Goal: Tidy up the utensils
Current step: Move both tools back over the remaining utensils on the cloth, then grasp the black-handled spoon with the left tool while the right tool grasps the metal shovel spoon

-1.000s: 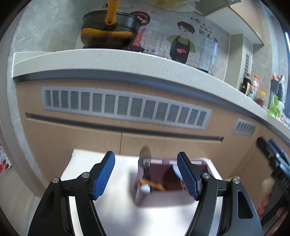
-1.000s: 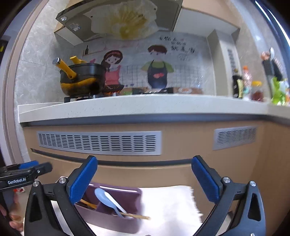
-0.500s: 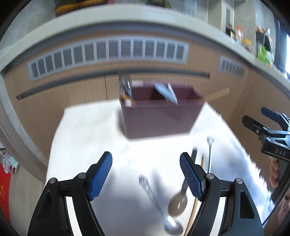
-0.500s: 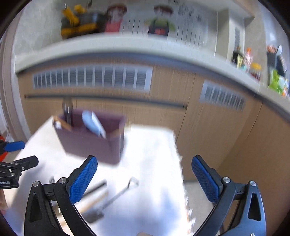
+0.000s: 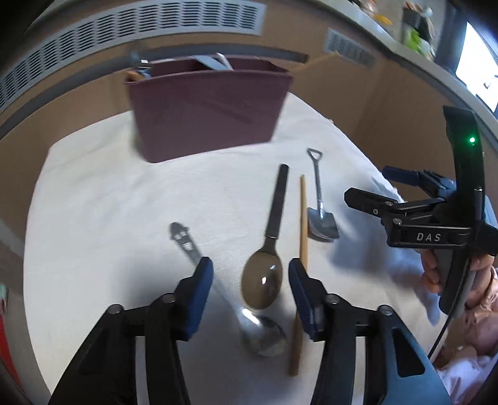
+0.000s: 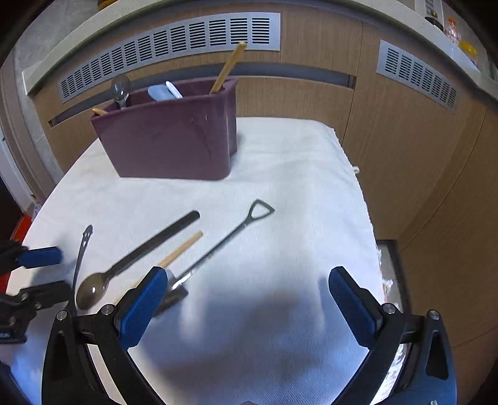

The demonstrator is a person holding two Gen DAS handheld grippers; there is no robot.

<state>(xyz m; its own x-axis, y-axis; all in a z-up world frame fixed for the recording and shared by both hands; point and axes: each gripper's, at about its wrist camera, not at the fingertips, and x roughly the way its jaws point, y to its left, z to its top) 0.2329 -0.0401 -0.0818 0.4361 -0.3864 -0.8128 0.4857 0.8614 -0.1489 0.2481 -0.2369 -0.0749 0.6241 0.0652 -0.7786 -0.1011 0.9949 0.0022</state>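
Both grippers hang over the white cloth (image 6: 280, 187): left gripper (image 5: 250, 288), jaws just narrowed, straddles the dark spoon (image 5: 264, 274) untouched; right gripper (image 6: 246, 296) gapes empty.

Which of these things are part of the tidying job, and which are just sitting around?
Part of the job:
- maroon utensil holder
- black-handled spoon
- silver spoon
- shovel-shaped spoon
- loose wooden chopstick
- utensils already in the holder, including a wooden chopstick

Just around:
- white cloth
- cabinet vents
- bottles on the counter
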